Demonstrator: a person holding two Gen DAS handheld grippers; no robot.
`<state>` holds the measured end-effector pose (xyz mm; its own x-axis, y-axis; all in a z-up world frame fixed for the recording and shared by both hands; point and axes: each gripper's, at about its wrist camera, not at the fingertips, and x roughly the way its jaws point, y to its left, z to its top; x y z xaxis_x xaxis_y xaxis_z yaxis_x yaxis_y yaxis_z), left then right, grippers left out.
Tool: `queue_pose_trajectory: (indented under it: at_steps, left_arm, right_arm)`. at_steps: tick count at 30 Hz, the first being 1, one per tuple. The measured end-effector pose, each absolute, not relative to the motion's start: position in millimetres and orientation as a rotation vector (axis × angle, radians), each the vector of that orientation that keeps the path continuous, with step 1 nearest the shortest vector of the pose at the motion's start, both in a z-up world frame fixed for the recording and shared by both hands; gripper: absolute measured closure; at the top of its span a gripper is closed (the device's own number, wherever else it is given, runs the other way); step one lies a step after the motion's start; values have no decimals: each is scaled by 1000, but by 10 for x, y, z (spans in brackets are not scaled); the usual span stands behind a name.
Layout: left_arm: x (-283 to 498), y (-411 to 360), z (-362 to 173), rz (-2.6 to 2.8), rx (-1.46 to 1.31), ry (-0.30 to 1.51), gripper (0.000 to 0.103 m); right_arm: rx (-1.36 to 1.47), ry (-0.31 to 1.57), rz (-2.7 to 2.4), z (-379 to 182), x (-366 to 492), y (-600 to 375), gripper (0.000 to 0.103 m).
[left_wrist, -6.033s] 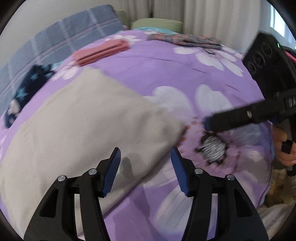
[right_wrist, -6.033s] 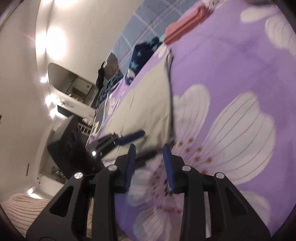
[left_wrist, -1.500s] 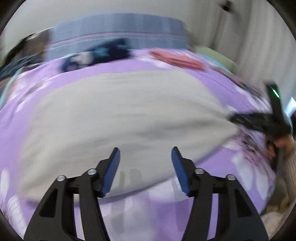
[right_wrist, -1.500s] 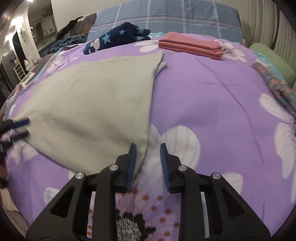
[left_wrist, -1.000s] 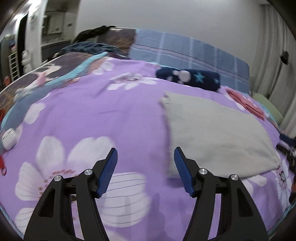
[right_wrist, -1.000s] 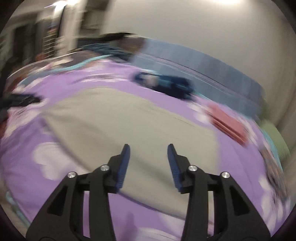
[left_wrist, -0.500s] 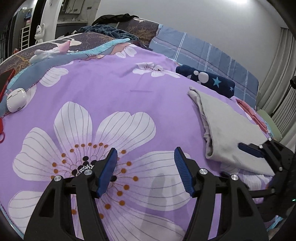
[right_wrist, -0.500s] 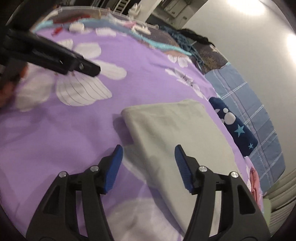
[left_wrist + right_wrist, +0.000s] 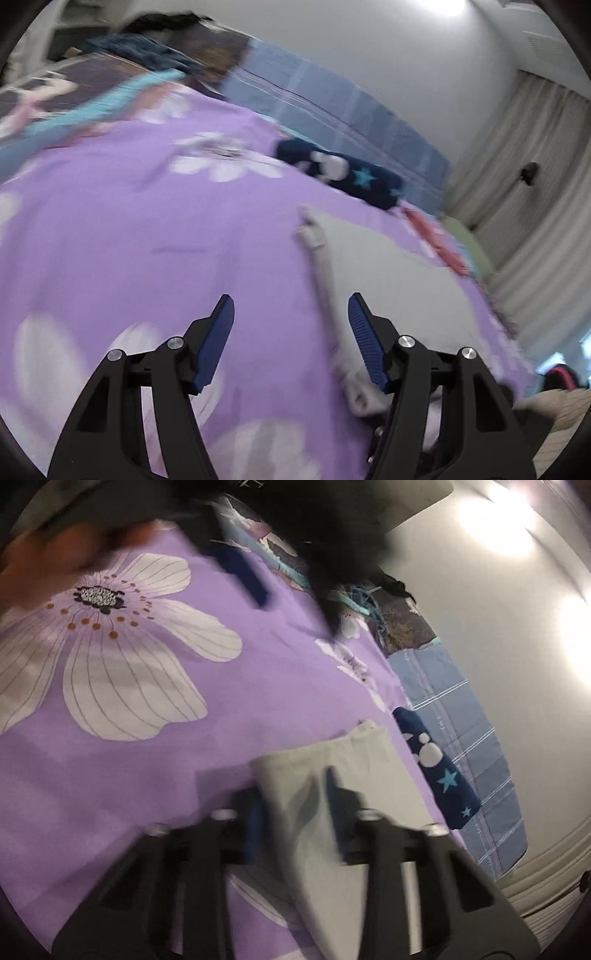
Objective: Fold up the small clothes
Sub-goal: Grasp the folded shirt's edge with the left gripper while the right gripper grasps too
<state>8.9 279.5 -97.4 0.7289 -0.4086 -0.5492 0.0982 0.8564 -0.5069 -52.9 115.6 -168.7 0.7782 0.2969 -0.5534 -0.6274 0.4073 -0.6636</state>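
A grey garment [image 9: 399, 291] lies flat on the purple flowered bedspread [image 9: 129, 240]. My left gripper [image 9: 291, 332] is open just above the garment's left edge, which runs up between its blue pads without touching them. In the right wrist view the grey garment [image 9: 347, 775] has its near corner between the blurred fingers of my right gripper [image 9: 297, 808]. Those jaws are closing, and the pads still stand apart around the cloth. The left gripper [image 9: 297, 614] hovers at the top of that view, held by a hand [image 9: 55, 554].
A rolled navy garment with stars [image 9: 343, 177] and a folded pink piece [image 9: 436, 236] lie beyond the grey one. A blue checked pillow [image 9: 332, 110] lines the head of the bed. Curtains [image 9: 535, 184] hang to the right. A beige sleeve [image 9: 557, 406] shows at lower right.
My left gripper has swung right, from over the bare bedspread to the garment's left edge. My right gripper has come down onto the near corner and its jaws have narrowed.
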Motion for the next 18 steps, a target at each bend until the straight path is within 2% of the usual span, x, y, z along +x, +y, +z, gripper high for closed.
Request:
queue_pose_trajectory:
  at_steps: [2, 3, 5, 6, 7, 12, 13, 18]
  left_arm:
    - [419, 2736, -1017, -365, -501, 757, 39]
    - [631, 2680, -1063, -391, -511, 792, 42]
    - [943, 2574, -1150, -431, -514, 845, 64]
    - [1120, 2507, -1208, -435, -510, 877, 79]
    - [1255, 2462, -1262, -426, -511, 903, 83]
    - [1701, 2359, -1503, -429, -566, 979, 85]
    - [1727, 2384, -1514, -429, -576, 971, 95]
    - [1697, 2343, -1299, -416, -575, 854, 97]
  right_arm:
    - [-925, 400, 619, -1612, -480, 1102, 99]
    - [-891, 409, 631, -1565, -462, 1074, 100]
    - [-832, 422, 648, -1473, -418, 1017, 100]
    - [-807, 432, 659, -1438, -394, 991, 100]
    - [-786, 444, 667, -1411, -372, 968, 100]
    - [-744, 474, 691, -1377, -341, 934, 100]
    - [-739, 478, 696, -1370, -335, 936, 100]
    - [-658, 508, 721, -1294, -372, 898, 100]
